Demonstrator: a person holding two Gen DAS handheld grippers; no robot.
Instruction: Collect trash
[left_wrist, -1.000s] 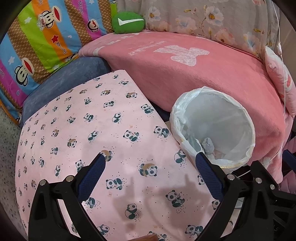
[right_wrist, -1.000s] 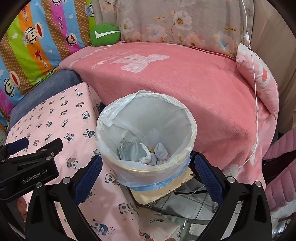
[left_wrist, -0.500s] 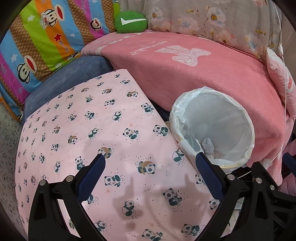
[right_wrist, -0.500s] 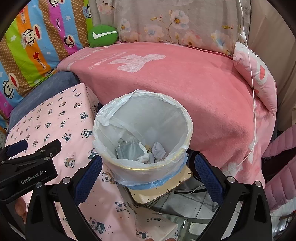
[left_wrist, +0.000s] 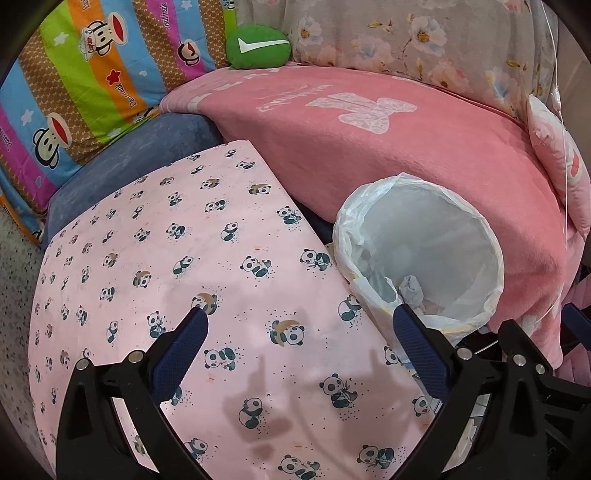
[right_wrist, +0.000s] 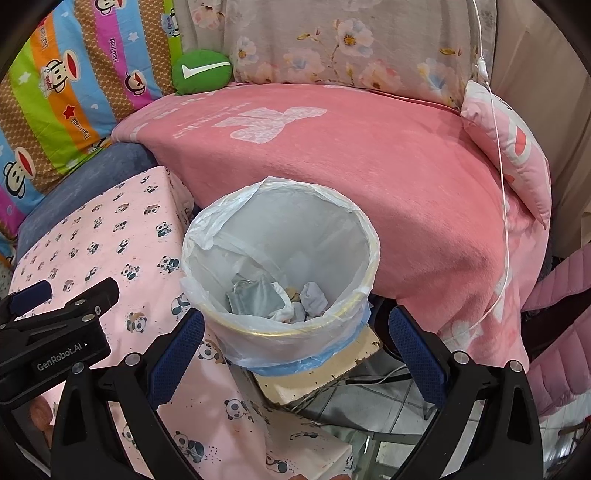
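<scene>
A bin lined with a white plastic bag (right_wrist: 280, 206) stands beside the table; it also shows in the left wrist view (left_wrist: 424, 206). Inside lie crumpled grey and white trash pieces (right_wrist: 280, 301), also seen in the left wrist view (left_wrist: 410, 290). My right gripper (right_wrist: 295, 325) is open and empty, just in front of the bin's near rim. My left gripper (left_wrist: 301, 325) is open and empty above the pink panda tablecloth (left_wrist: 184, 251), left of the bin. The left gripper's body shows in the right wrist view (right_wrist: 55, 332).
A pink blanket (right_wrist: 369, 158) covers the sofa behind the bin. A green cushion (left_wrist: 258, 46), a striped monkey-print pillow (left_wrist: 92, 74) and a floral pillow (right_wrist: 351, 44) lie at the back. The bin stands on a worn board (right_wrist: 332, 369) over a tiled floor.
Both views have drifted slightly back and left; the bin sits a little further right and lower in each. Both grippers stay open and empty.
</scene>
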